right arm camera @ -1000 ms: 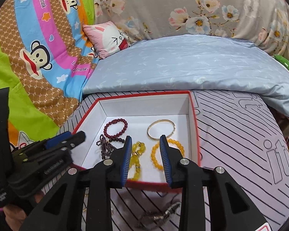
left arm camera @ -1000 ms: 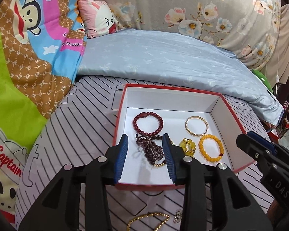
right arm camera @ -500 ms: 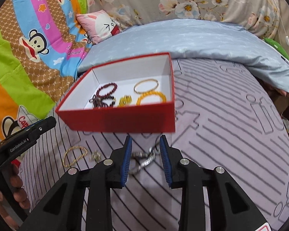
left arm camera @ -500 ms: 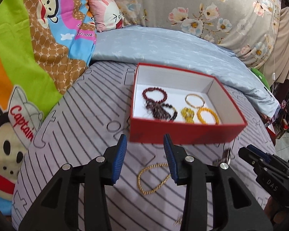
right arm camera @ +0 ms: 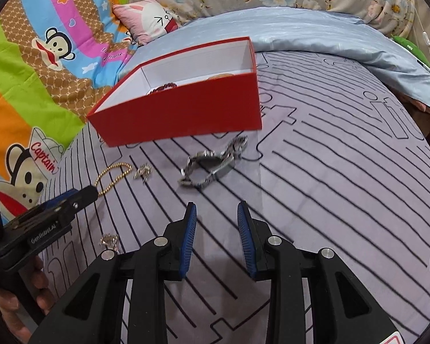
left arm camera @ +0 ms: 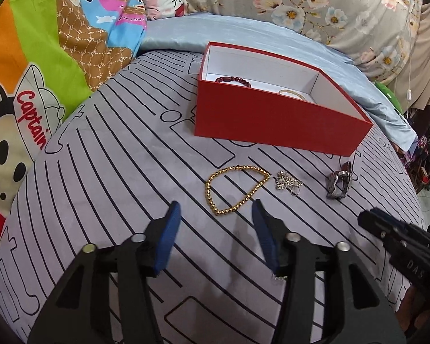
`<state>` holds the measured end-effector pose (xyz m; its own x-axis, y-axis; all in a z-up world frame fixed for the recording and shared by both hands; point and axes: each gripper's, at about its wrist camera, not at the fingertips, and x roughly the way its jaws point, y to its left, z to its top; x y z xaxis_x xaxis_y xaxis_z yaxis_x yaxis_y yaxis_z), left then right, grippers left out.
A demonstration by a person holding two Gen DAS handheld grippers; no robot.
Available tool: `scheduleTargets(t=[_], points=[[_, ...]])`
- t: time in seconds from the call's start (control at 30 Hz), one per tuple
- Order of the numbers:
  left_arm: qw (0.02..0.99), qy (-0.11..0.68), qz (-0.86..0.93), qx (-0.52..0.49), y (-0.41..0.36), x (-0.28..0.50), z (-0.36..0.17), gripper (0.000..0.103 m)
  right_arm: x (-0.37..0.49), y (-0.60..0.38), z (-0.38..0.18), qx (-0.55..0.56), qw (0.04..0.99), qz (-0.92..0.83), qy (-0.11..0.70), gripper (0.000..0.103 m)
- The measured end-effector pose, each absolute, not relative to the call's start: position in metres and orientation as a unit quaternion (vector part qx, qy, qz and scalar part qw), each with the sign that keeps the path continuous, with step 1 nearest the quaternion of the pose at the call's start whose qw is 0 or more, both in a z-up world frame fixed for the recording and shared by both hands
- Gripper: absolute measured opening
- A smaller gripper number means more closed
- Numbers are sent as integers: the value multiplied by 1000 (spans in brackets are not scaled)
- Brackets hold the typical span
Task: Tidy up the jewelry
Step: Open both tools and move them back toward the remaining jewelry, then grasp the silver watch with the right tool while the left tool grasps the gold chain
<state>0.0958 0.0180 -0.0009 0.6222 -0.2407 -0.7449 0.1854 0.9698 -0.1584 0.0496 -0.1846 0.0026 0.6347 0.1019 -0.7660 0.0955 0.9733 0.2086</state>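
Bedspread (left arm camera: 106,154) reads "Captain"; left hand-held gripper (left arm camera: 215,215) just widened, empty; right hand-held gripper (right arm camera: 216,215) part-open, empty, "DAS"

Striped bed (left arm camera: 106,172): box (left arm camera: 272,120), jewelry (left arm camera: 235,189)

One red box (left arm camera: 275,120), one gold bead chain (left arm camera: 235,189), one metal watch (right arm camera: 212,163), two small silver ornaments (left arm camera: 286,182).

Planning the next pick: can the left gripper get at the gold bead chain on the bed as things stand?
Probably yes. The gold bead chain lies flat on the striped sheet just ahead of the left gripper, whose jaws have just been opening and hold nothing. Nothing lies between them; the small silver piece sits off to one side.
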Motion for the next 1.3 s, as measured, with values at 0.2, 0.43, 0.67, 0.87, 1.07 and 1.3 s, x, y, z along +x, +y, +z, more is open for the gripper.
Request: scheduleTargets(t=[0.2, 0.43, 0.67, 0.87, 1.07, 1.3], points=[[903, 414, -106, -33, 17, 114, 0, 51, 46, -184, -3, 119, 896, 4, 429, 30], [900, 424, -97, -13, 12, 128, -8, 39, 46, -183, -3, 113, 898, 2, 425, 30], [900, 425, -96, -4, 9, 132, -9, 4, 46, -182, -4, 113, 898, 2, 425, 31], [907, 409, -100, -28, 17, 127, -5, 3, 46, -182, -4, 116, 898, 3, 425, 31], [906, 411, -102, -31, 18, 125, -5, 3, 61, -187, 6, 142, 898, 7, 416, 31], [900, 421, -106, -34, 18, 128, -8, 3, 88, -181, 3, 164, 891, 0, 424, 46]])
